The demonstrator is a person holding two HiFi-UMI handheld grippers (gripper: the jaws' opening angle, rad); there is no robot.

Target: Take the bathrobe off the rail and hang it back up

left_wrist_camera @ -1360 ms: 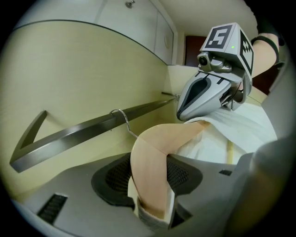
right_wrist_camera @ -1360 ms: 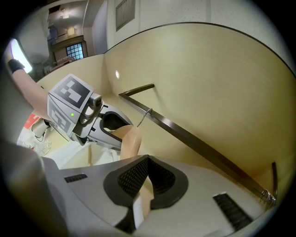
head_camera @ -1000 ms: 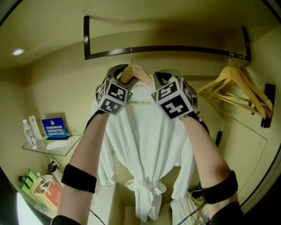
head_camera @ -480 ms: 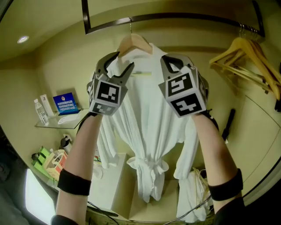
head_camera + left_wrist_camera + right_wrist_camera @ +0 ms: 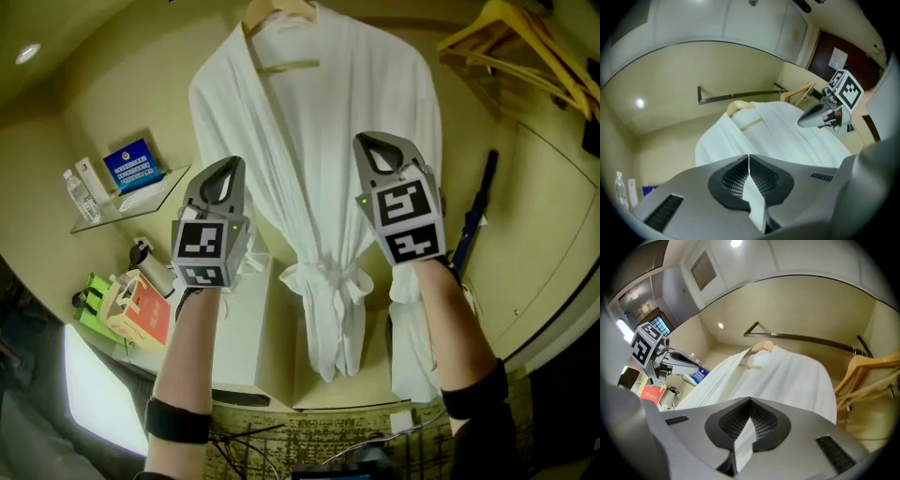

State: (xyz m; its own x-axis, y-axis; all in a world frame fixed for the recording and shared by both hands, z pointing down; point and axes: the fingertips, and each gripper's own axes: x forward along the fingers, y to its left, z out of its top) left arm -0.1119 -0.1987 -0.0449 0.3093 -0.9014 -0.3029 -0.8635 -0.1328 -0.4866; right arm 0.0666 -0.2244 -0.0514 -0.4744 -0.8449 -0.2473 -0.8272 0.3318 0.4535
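Bathrobe [image 5: 323, 141] hangs from the rail [image 5: 736, 97] on a wooden hanger [image 5: 277, 9], ahead of both claws. The left claw [image 5: 223, 167] has just closed on nothing, and the right claw [image 5: 377, 142] is pressed together, also empty.

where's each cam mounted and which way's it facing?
Head view: on the person's head, facing the bathrobe; both forearms, left gripper, right gripper show.
Left gripper view: on that gripper, looking up past its shut jaws at bathrobe and rail; right gripper at right.
Right gripper view: on that gripper, looking up at bathrobe, rail, wooden hangers; left gripper at left.
Shared: bathrobe in all three.
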